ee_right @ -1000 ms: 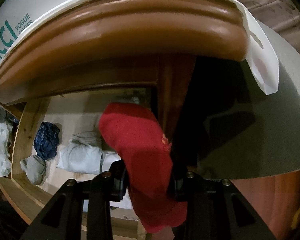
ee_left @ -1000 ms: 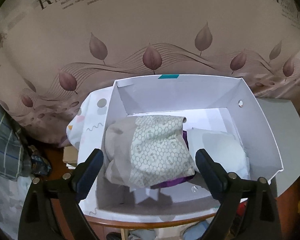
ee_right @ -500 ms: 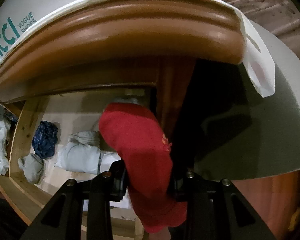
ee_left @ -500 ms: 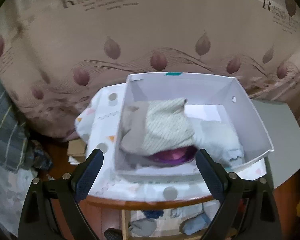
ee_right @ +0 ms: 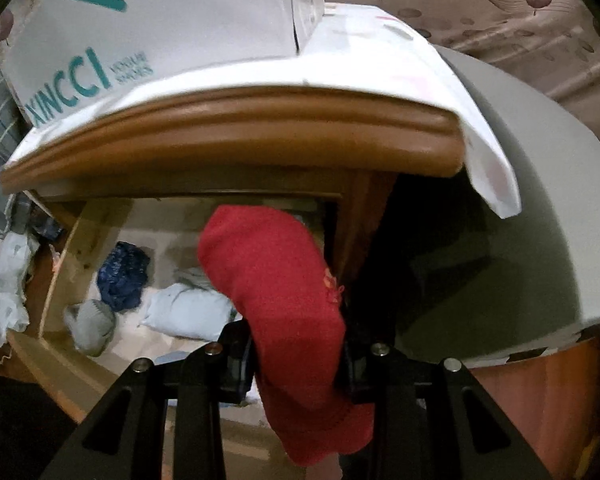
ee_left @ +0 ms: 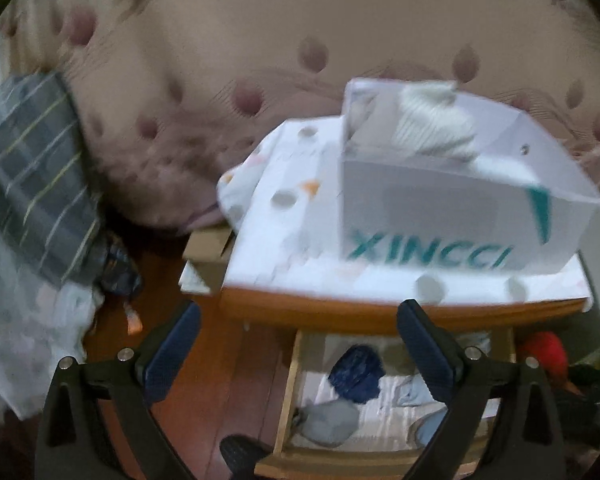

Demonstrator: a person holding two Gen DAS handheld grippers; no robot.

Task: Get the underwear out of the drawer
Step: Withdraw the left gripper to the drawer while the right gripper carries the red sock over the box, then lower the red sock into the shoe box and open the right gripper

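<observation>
Box [ee_left: 440, 216] sits on cloth-covered tabletop [ee_left: 284, 248], folded garments [ee_left: 432, 124] inside box. Open drawer [ee_left: 290, 384] below tabletop edge, holding several bundled garments [ee_left: 356, 372] side by side. Curtain [ee_left: 220, 40] behind table. Striped cloth [ee_left: 36, 168] left of table. One garment [ee_right: 284, 296] hangs above drawer's right end, clamped between right gripper [ee_right: 296, 356] fingers.

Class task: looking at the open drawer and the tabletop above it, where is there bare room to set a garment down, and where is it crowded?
Free: the cloth-covered tabletop left of the white box, and the drawer floor behind the navy bundle. Crowded: the drawer's front, and the box itself.
</observation>
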